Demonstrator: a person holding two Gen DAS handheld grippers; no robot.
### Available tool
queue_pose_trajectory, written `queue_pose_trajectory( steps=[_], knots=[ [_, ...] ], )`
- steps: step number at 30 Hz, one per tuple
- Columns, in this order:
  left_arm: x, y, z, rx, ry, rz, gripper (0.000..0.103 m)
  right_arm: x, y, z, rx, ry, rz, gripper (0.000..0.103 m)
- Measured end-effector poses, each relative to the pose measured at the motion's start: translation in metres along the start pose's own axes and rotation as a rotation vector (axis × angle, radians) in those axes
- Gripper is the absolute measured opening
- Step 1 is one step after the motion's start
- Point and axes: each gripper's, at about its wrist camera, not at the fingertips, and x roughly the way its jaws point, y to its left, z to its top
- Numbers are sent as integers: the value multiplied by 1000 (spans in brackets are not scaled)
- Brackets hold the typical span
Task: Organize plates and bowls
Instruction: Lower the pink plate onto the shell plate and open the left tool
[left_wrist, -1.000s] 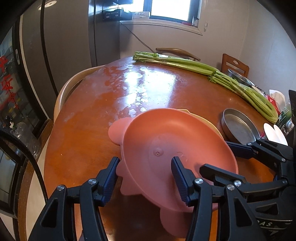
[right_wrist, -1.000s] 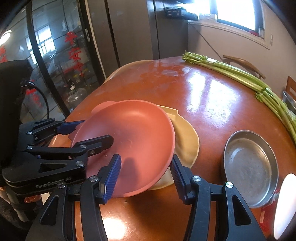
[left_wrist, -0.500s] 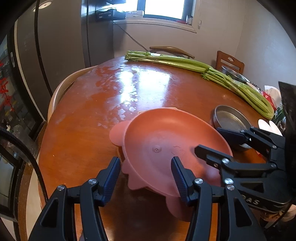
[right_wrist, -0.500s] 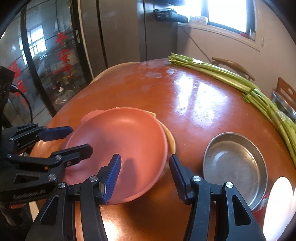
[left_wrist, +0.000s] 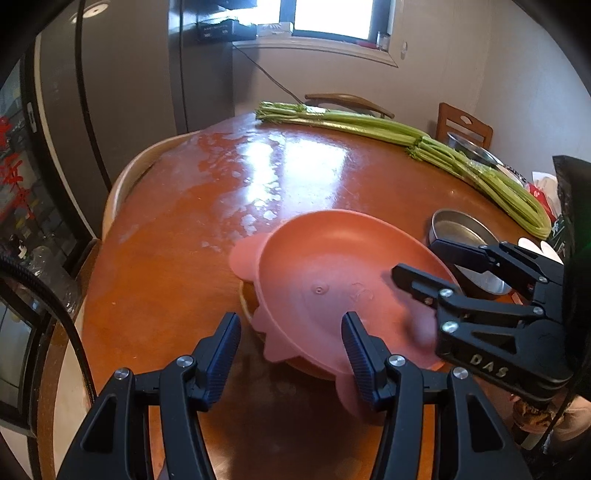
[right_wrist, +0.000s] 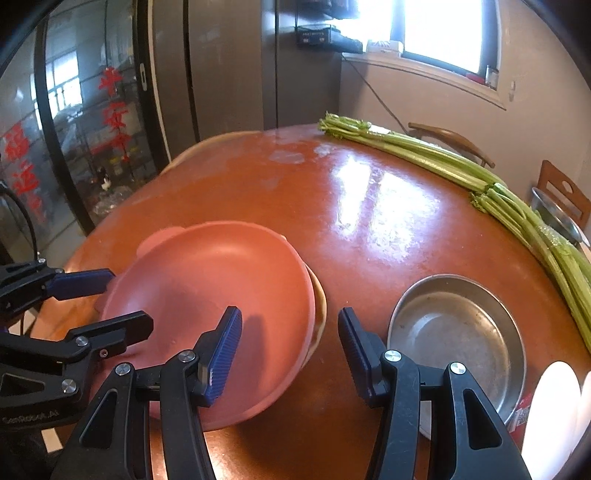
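Pink eared plastic plate (left_wrist: 332, 280) now sits squarely on the yellow plate (right_wrist: 320, 295) (barely peeking out); left gripper (left_wrist: 291, 350) and right gripper (right_wrist: 288, 347) both released, fingers spread.

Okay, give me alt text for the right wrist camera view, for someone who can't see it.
A pink plate sits stacked on a yellow plate on a round wooden table, with the open right gripper hovering at its near edge and the open left gripper reaching in from the left. A metal pan sits to the right, with long green stalks behind.

"DAS" on right gripper (left_wrist: 424, 258) (partial)
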Motion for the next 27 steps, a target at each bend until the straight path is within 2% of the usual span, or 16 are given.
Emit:
queue_pose_trajectory(
  steps=[7,13,20,27],
  knots=[
    [-26,2,0,-11,-50,4,57,-33,-5,1,49,-66,-2,57],
    [-43,-10,1,3,-80,-16,57,-68,-6,-5,87,-113,21,57],
    [-55,-40,5,52,-99,-41,57,-107,-18,-15,142,-169,-8,59],
    [-54,-79,17,123,-104,-84,57,-124,-39,-31,215,-161,-49,60]
  ],
)
